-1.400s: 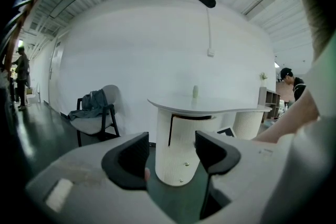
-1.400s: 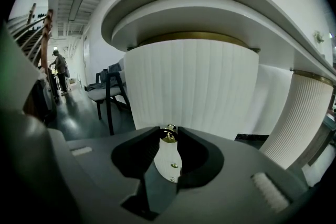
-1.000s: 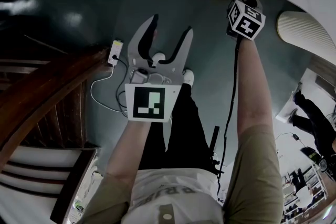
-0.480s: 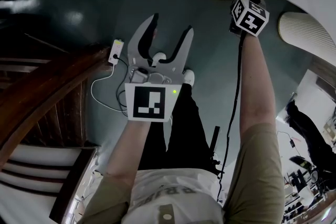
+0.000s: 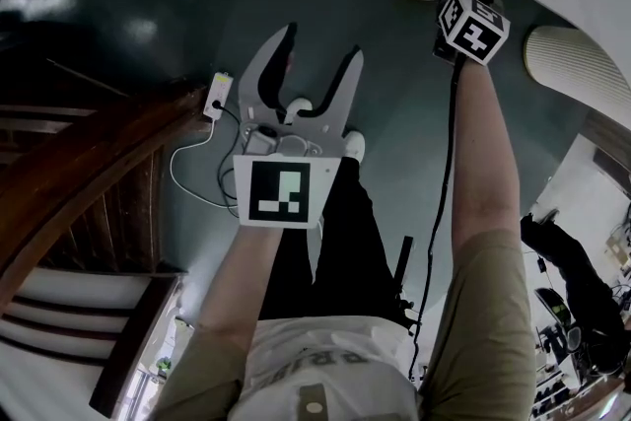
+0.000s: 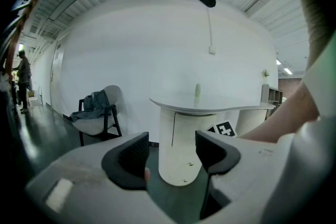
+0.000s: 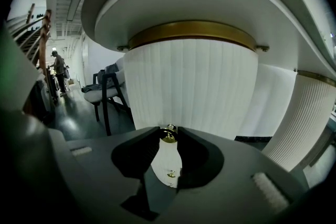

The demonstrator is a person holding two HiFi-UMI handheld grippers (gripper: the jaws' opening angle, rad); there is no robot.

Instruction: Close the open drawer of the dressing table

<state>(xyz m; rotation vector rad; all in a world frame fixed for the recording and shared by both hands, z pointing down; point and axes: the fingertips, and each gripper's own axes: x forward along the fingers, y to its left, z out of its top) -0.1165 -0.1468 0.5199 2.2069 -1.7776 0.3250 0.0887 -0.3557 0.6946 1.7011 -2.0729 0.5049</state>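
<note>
Two grippers: right gripper (image 7: 168, 130) is clamped on the brass knob (image 7: 168, 136) of the dressing table (image 7: 194, 86), presumably to push the drawer shut. Left gripper (image 6: 170, 150) hangs aside, jaws apart, empty.

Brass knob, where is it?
Right gripper view, centre: the brass knob is pinched between the jaw tips of the right hand-held gripper, on the ribbed drawer front.

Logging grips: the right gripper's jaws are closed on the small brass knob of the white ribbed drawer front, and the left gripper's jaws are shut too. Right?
Not the left gripper: its jaws stand apart with nothing between them, as the left gripper view shows. The right gripper is indeed closed on the small brass knob of the white ribbed drawer front.
</note>
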